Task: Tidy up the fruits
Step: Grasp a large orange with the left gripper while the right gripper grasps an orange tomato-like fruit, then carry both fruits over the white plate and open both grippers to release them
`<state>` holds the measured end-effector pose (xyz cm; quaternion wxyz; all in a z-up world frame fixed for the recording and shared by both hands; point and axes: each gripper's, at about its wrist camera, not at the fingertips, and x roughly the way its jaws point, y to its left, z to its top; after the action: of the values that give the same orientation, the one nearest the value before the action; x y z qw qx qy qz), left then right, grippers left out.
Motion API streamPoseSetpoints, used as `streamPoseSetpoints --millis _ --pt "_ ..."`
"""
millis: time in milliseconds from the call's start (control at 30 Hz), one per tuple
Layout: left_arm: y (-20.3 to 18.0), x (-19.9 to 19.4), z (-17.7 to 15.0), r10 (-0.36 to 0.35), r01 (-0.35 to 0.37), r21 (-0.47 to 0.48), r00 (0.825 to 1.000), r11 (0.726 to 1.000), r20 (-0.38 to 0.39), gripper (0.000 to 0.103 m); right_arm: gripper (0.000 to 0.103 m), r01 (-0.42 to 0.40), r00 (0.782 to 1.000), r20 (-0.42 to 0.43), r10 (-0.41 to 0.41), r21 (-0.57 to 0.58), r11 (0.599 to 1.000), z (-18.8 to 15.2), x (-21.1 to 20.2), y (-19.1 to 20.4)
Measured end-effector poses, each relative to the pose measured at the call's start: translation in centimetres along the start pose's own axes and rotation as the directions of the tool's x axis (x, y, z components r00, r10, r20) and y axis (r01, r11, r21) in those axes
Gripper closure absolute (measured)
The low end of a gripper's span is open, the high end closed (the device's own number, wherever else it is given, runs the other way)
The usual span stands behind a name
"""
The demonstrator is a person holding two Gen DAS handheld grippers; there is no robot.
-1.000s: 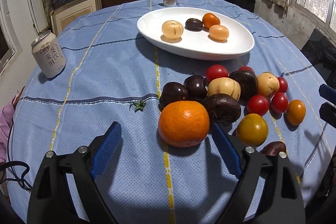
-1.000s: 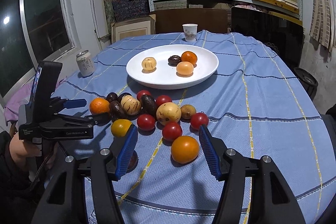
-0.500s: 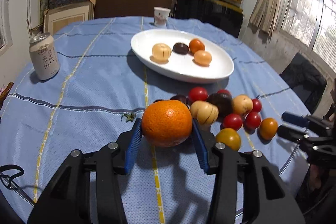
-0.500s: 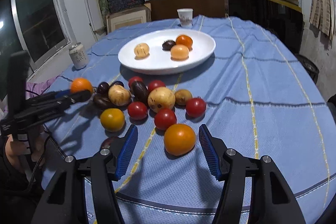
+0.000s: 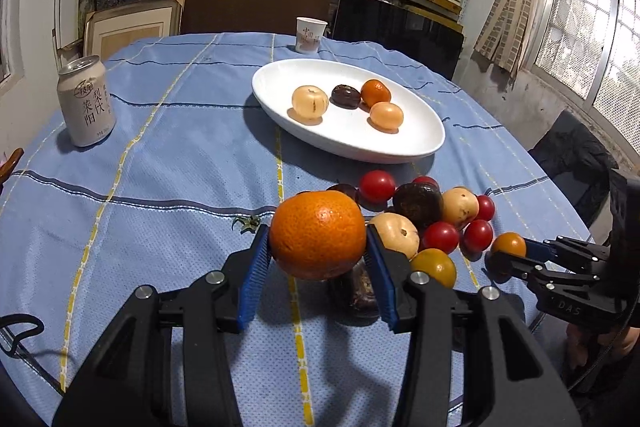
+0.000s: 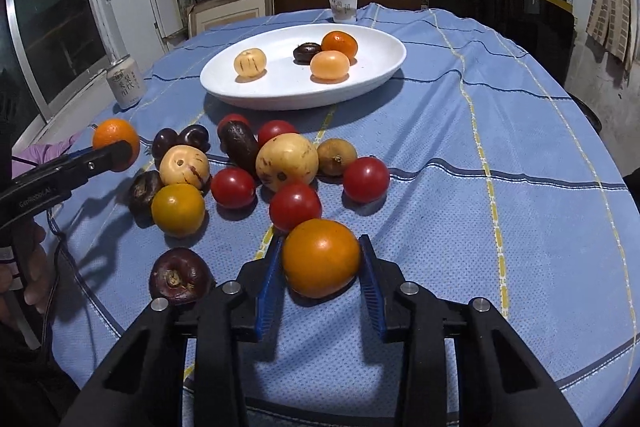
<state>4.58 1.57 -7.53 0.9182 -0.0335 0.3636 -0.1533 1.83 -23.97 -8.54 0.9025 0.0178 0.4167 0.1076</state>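
Left wrist: left hand-held gripper (image 5: 318, 259) clamped on a dimpled round orange (image 5: 318, 234) — lifted above the blue woven counter (image 5: 168, 163), short of the glossy oval plate (image 5: 424, 143).

Right wrist: right hand-held gripper (image 6: 320, 279) pinching a smooth orange tomato (image 6: 321, 257) — resting on the cloth.

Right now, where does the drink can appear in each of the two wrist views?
Left wrist view: the drink can stands upright at far left, left of the white plate.
Right wrist view: the can is small, at left, again left of the plate.
Shared landmark: the paper cup behind the plate.
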Motion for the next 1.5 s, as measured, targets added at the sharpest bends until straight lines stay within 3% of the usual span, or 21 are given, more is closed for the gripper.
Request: streamPoseSetpoints --millis 367,700,967,1500 --pt "-0.9 0.0 0.1 0.002 -0.001 0.039 1.000 0.999 -0.019 0.057 0.066 -0.046 0.999 0.030 0.045 0.027 0.999 0.9 -1.4 -0.8" --pt "-2.6 -0.4 5.0 -0.038 0.036 0.063 0.999 0.997 0.025 0.057 0.066 -0.041 0.987 0.155 0.039 0.014 0.999 6.8 -3.7 -2.3" --pt "-2.0 1.6 9.1 -0.024 0.023 0.036 0.999 0.999 0.023 0.057 0.066 -0.030 0.973 0.229 0.034 -0.017 0.999 11.9 -4.2 -2.8" --pt "-0.7 9.3 15.0 0.024 -0.024 0.028 0.999 0.999 -0.021 0.057 0.066 -0.011 0.983 0.184 0.017 -0.030 0.999 17.7 3.5 -3.1"
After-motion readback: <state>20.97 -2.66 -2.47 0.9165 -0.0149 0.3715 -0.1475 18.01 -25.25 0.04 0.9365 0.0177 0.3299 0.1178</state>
